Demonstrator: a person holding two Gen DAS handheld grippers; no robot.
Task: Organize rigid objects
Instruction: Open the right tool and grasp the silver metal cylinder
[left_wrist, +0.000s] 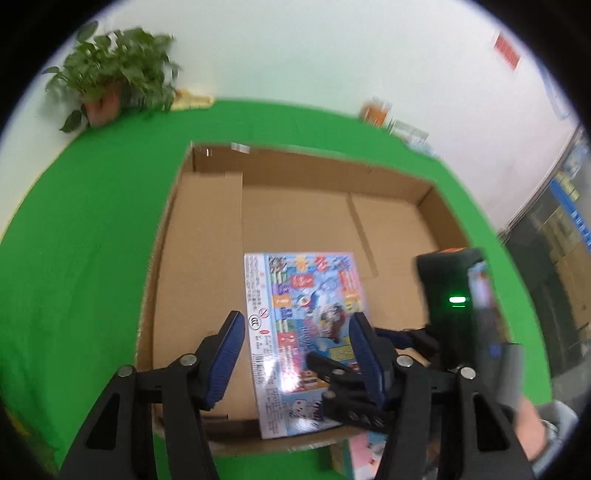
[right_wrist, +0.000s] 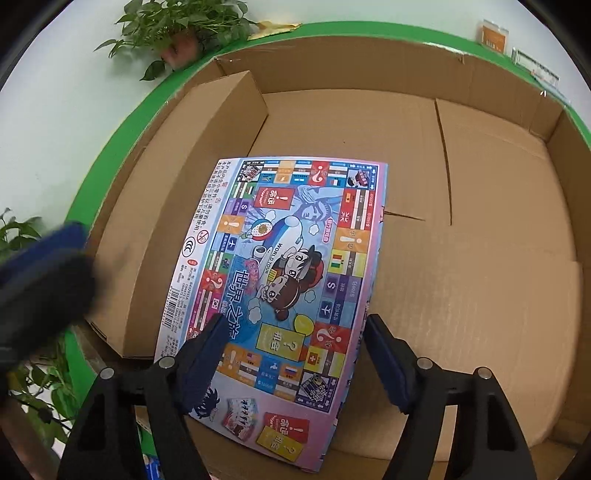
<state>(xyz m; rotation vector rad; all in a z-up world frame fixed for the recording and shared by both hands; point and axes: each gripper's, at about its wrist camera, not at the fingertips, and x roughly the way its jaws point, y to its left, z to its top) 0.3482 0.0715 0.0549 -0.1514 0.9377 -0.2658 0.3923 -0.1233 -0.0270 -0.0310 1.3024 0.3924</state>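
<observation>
Right gripper (right_wrist: 291, 354): jaws are seen held apart, straddling the near end of a flat board-game box (right_wrist: 280, 295). In the right wrist view the left pad overlaps the box's left edge and the right pad stands just beside its right edge; whether either pad presses on the box cannot be told, so no grip is shown.

Left gripper (left_wrist: 295, 354): jaws are likewise seen apart, approx. half spread, poised over the same game box (left_wrist: 291, 317). The left pad is seen beside the box's white margin, the right pad over its printed face; contact cannot be told owing to blur.

The game box is shown lying flat on the floor of a large open cardboard box (right_wrist: 480, 258), toward the near-left part, beside a folded-in flap (right_wrist: 207, 155) along the left wall.

Seen from the left wrist cam, the right gripper's body (left_wrist: 454, 306) is found at right, w/ a green lamp lit.

Surroundings: green table cover (left_wrist: 74, 258); potted plant (left_wrist: 114, 81) at the far-left corner, by a white wall.
</observation>
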